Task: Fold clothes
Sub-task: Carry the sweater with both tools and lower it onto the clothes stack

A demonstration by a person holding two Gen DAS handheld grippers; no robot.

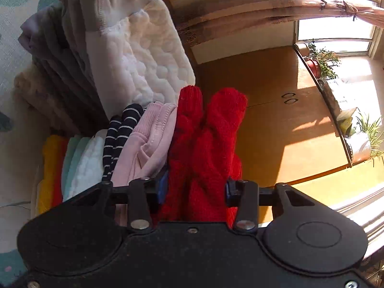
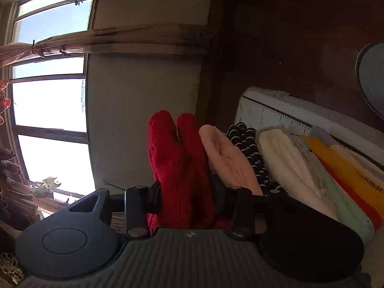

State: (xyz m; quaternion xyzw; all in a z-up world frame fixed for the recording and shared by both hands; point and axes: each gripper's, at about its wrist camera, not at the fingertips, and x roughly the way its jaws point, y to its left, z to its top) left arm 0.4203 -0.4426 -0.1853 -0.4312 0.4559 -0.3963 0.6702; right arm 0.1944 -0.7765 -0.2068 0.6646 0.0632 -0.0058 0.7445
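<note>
Both grippers are clamped on the folded red sweater [image 1: 206, 144]: left gripper [image 1: 194, 189] one end, right gripper [image 2: 184, 192] the other, holding it against the pink garment [image 1: 148, 144] in a row of folded clothes [image 2: 300, 165]

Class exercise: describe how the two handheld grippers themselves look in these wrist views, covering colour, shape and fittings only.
The left gripper has a matte black body with two rounded lobes, each bearing a raised disc, black finger arms on silver pivot bolts, and blue pads at the fingers. The right gripper looks blue-grey in the light, with a ribbed centre panel, similar round lobes and silver bolts. No cables, hands or sleeves show.
</note>
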